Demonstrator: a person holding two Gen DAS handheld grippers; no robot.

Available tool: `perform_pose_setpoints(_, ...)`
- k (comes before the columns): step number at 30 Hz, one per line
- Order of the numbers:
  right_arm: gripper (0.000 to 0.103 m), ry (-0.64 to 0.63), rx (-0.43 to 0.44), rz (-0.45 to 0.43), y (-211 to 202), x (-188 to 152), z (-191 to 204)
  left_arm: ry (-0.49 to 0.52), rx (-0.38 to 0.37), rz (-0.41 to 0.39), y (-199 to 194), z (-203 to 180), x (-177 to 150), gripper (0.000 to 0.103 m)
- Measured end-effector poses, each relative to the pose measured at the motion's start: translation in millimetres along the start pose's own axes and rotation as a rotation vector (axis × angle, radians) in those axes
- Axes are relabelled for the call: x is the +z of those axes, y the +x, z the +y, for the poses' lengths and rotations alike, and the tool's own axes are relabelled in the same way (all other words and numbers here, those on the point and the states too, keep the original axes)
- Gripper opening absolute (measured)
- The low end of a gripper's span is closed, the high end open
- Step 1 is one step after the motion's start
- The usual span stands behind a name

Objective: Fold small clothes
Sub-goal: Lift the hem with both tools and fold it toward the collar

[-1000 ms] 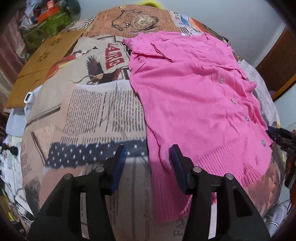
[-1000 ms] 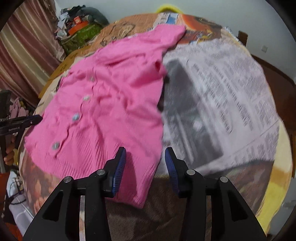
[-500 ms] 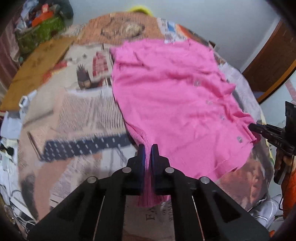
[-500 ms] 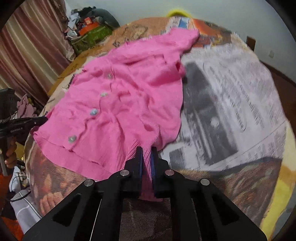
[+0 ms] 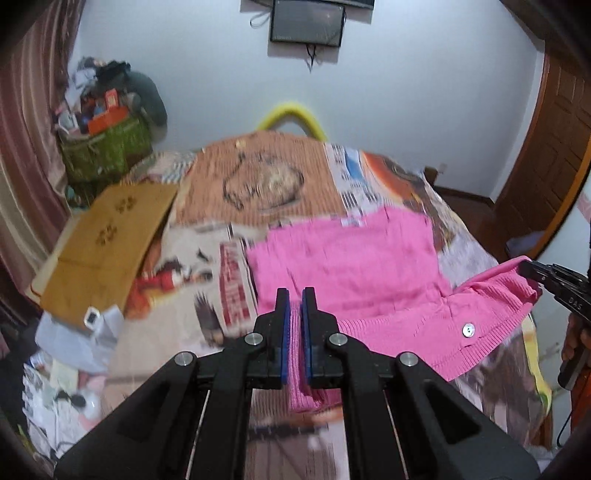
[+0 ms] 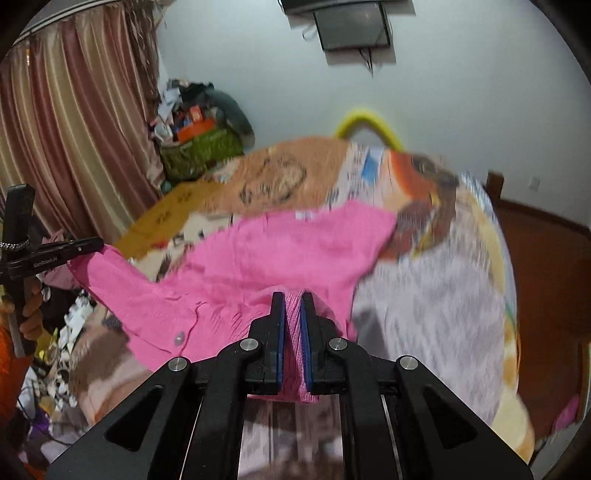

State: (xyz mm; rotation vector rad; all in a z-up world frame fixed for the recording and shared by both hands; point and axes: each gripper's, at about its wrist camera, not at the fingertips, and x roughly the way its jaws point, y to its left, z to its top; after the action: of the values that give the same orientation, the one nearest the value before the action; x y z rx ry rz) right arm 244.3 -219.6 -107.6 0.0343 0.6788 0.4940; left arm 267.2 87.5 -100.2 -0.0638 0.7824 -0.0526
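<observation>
Since half a second ago both grippers are rising with the hem, so that the near half of the pink knitted button-front cardigan is lifting off the surface and the far wall is coming into view. In the left wrist view, the left gripper is clamping its blue-padded fingers together on one ribbed hem corner at lower centre, the pinched fabric hanging below them. At the right edge of that frame the right gripper is holding the opposite hem corner aloft. In the right wrist view, the right gripper is likewise closing its fingers on bunched ribbing at lower centre, while the left gripper is gripping the other corner at the left edge. The cardigan is sagging between the two holds, its upper part resting on the bed covered with a newspaper-print sheet in mid-frame. A brown cardboard sheet is lying at the left, a green basket of clutter is standing in the upper left, and a dark wall-mounted screen is hanging at top centre.
</observation>
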Motion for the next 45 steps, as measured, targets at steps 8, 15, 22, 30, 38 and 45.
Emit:
perform_pose_setpoints(8, 0.007, 0.006, -0.045, -0.05, 32, 51, -18, -0.067, 0.01, -0.03, 48, 15, 58, 0.005)
perform_pose_setpoints(15, 0.007, 0.002, -0.084, -0.015, 84, 71, -39, -0.095, 0.045, 0.035, 124, 33, 82, 0.005)
perform_pose_setpoints(22, 0.007, -0.004, -0.116, 0.067, 152, 77, -64, -0.131, 0.079, 0.138, 213, 56, 89, 0.005)
perform_pose_setpoints(30, 0.007, 0.021, -0.162, 0.139, 210, 72, -91, -0.15, 0.144, 0.24, 296, 69, 80, 0.002)
perform_pose_setpoints(38, 0.02, 0.005, -0.182, 0.148, 195, 67, -93, -0.083, 0.115, 0.246, 282, 65, 64, 0.007)
perform_pose_setpoints(45, 0.043, -0.027, -0.123, 0.068, 141, 69, -76, 0.054, 0.074, 0.236, 238, 37, 45, 0.048)
